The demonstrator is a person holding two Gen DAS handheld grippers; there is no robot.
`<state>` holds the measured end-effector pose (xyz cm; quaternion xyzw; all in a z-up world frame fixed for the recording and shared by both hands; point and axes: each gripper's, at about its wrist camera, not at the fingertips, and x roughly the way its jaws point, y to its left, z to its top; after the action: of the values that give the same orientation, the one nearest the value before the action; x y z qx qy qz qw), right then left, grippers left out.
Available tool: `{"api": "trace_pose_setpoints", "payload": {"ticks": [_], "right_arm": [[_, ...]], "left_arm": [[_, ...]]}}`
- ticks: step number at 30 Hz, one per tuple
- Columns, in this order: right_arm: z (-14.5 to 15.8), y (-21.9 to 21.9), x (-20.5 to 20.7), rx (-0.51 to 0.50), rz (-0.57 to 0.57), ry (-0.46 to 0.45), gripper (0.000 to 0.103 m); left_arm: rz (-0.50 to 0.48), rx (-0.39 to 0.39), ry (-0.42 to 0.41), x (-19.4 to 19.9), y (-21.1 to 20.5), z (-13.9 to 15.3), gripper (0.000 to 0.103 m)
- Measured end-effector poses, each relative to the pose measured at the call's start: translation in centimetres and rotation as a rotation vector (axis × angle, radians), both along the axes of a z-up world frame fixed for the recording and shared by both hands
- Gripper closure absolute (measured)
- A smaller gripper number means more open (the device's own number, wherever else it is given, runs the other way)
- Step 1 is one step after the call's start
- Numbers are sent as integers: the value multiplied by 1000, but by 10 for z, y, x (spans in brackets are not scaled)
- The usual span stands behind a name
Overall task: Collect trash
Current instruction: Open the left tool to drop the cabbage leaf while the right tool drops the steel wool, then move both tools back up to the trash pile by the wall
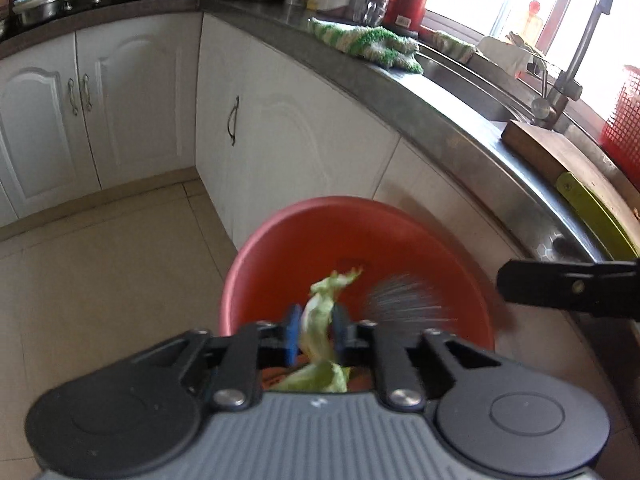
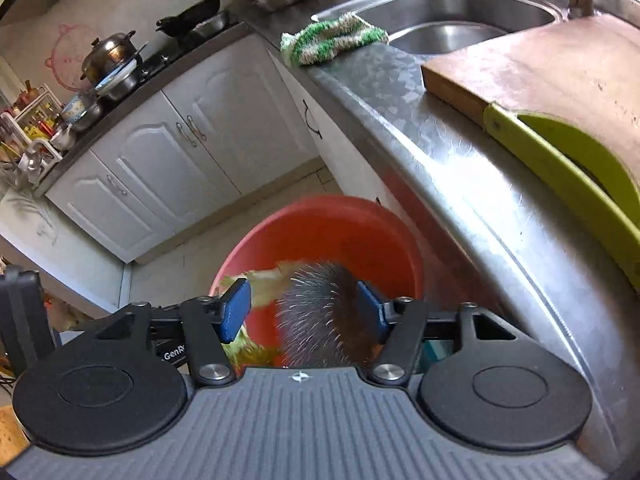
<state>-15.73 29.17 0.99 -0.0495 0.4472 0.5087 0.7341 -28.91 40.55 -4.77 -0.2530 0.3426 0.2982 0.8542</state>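
On the tiled floor (image 1: 100,280), against the white cabinets (image 1: 280,140), stands a red bucket (image 1: 280,248), and both grippers point down into its mouth. Above it runs the steel counter (image 2: 420,120), with a steel sink (image 2: 460,12) set into it, a wooden cutting board (image 2: 560,64) beside the sink, and a green-and-white cloth (image 2: 332,38) lying at the sink's corner.

From the left wrist view, the left gripper (image 1: 315,330) has its 2 blue pads a little apart, with a pale green vegetable leaf (image 1: 318,312) hanging between them over the bucket; whether the pads press on it cannot be told. The right gripper (image 2: 302,312) has its jaws spread wide, and a dark, blurred bristly clump (image 2: 320,312) sits between the 2 pads without being pinched, also over the bucket's opening.
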Motion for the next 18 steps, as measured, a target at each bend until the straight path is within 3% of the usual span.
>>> {"api": "trace_pose_setpoints", "payload": {"ticks": [7,18], "right_arm": [[19,-9,7,65,1,-125,4],[44,-60,23,145,-112,-222,2]], "left_arm": [[19,47,0,-7,8,17,45],[57,104,32,-11,16,35,32]]}}
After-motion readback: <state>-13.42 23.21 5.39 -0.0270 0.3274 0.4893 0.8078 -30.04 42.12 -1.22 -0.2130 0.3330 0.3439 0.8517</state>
